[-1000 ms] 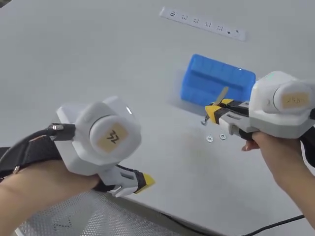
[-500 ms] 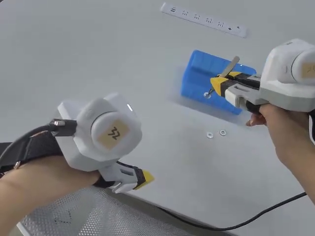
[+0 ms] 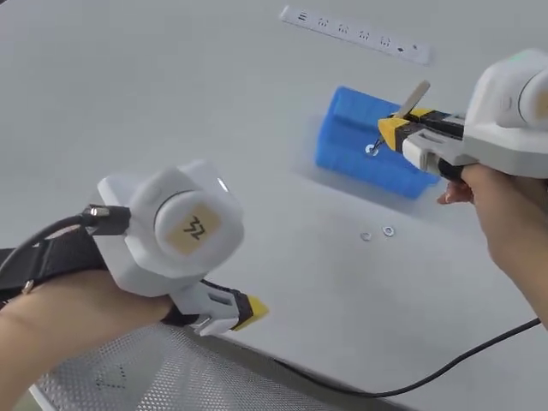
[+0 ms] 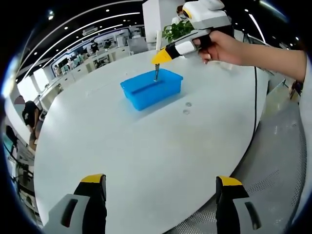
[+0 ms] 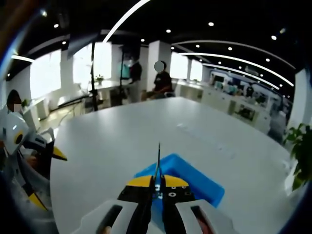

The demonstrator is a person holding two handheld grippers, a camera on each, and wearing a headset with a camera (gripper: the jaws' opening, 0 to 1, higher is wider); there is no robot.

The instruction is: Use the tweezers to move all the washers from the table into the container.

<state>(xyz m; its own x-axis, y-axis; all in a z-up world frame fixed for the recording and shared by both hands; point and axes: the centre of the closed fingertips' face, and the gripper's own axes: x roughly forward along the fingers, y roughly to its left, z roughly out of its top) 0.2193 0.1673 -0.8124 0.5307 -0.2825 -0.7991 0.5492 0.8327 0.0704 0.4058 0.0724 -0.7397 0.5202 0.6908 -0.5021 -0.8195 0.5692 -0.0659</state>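
At a white workbench (image 3: pixel 171 103), the left gripper (image 3: pixel 243 312) hangs by the near edge, jaws spread wide and holding nothing, with a grey mesh surface (image 3: pixel 128 377) below it. Further right, the blue container (image 3: pixel 347 163) sits on the tabletop. Directly over it hang the tweezers (image 3: pixel 409 104), tips pointing down into the container and carrying what looks like a small washer (image 3: pixel 372 150). The right gripper (image 3: pixel 392 133) has its jaws clamped together on the tweezers' shaft.

A second ago that gripper was low over the table, with the tweezers' tips just beside the loose washers. It has since risen and moved across over the container. The left gripper has barely moved.

Two washers (image 3: pixel 366 236) lie side by side on the table just in front of the container, where they were before. A power strip (image 3: pixel 355 38) lies beyond it. A black cable (image 3: pixel 428 381) trails along the near edge. From the head view, the right gripper's body covers the container's right end.
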